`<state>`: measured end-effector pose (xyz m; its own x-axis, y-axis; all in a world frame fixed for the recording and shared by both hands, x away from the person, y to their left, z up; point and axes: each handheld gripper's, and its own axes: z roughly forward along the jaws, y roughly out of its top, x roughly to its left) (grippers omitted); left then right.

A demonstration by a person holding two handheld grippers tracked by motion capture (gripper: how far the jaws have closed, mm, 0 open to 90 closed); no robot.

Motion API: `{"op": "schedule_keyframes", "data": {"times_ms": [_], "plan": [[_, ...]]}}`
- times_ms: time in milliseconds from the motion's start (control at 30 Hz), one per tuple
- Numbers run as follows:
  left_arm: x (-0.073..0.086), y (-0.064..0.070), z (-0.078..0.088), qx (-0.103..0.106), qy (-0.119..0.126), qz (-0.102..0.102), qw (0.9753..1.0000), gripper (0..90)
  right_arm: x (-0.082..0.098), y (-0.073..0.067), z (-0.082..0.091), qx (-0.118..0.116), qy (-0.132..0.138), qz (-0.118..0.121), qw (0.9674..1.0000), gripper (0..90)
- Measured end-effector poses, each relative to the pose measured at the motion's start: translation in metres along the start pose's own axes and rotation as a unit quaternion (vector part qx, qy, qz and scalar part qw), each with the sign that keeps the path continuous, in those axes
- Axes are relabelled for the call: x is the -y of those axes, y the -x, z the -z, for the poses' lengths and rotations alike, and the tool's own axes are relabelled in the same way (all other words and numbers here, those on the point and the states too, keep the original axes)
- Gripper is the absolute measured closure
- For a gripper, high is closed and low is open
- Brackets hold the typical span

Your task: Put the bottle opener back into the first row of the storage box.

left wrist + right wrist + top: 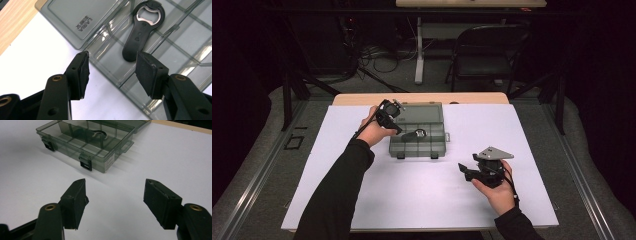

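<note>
Lying in a compartment of the smoky clear organizer box (pixel 160 45), the black bottle opener (pixel 140 37) sits just beyond the left gripper (pixel 112 68) — jaws wide, nothing between them. The right gripper (pixel 115 195) hovers over white tabletop (pixel 162 157), well apart from the box — jaws wide, empty.

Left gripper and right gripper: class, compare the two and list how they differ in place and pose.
The left gripper is held over the left edge of the open box, near the bottle opener; the right gripper is over bare white table, apart from the box. The left gripper points right along the box; the right gripper points left. Both stand open and hold nothing.
</note>
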<state>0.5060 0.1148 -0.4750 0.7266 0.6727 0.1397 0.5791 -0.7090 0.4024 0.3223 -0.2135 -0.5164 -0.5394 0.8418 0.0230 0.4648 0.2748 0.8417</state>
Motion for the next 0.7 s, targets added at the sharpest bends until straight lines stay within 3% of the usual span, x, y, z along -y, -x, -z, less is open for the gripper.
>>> {"op": "schedule_keyframes", "data": {"times_ms": [700], "plan": [[0.022, -0.014, 0.010, -0.004, 0.009, 0.030, 0.9995, 43.7, -0.002, -0.002, 0.001, 0.001, 0.005, 0.003, 1.0000, 34.2]]}}
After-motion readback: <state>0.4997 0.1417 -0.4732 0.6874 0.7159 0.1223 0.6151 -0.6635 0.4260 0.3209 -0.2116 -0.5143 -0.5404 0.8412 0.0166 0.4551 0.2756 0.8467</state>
